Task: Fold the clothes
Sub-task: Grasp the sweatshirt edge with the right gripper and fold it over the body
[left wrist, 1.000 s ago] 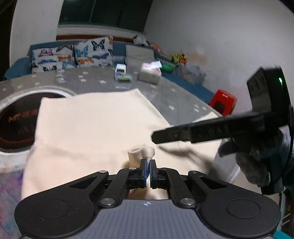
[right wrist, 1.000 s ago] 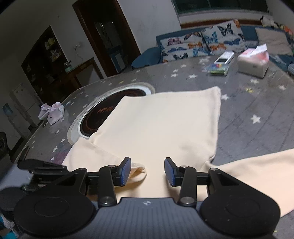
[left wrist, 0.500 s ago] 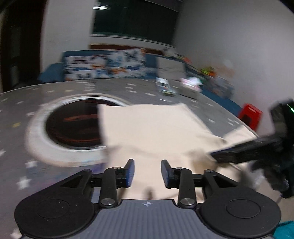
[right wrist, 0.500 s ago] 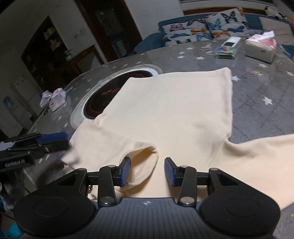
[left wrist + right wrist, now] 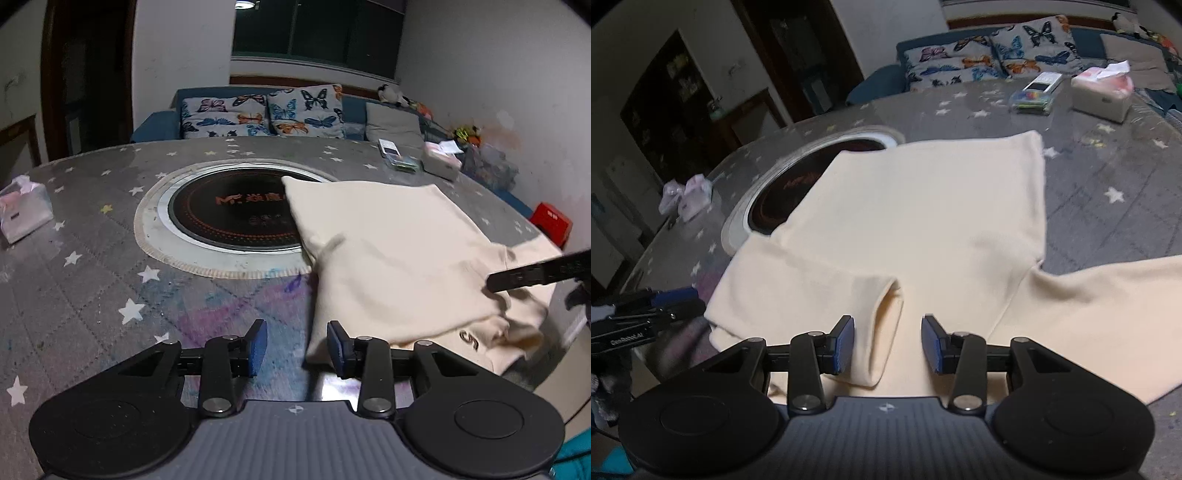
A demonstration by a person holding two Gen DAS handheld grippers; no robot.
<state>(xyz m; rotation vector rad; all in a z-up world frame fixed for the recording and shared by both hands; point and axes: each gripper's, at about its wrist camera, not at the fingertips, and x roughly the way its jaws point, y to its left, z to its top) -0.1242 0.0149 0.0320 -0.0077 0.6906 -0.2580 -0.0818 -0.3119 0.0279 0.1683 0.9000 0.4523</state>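
Cream garment (image 5: pixel 923 221) overhanging table (image 5: pixel 92 295) edge, left hand-held gripper (image 5: pixel 296 345) just opened beside it

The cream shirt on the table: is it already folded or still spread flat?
Partly folded. The cream shirt has one sleeve laid over its body; the other sleeve lies stretched out sideways.

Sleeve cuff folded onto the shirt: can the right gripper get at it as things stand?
Probably yes. The sleeve cuff lies flat on the cream shirt just ahead of the right gripper, whose jaws stand open around nothing. Nothing covers it; the left gripper sits off at the shirt's edge.
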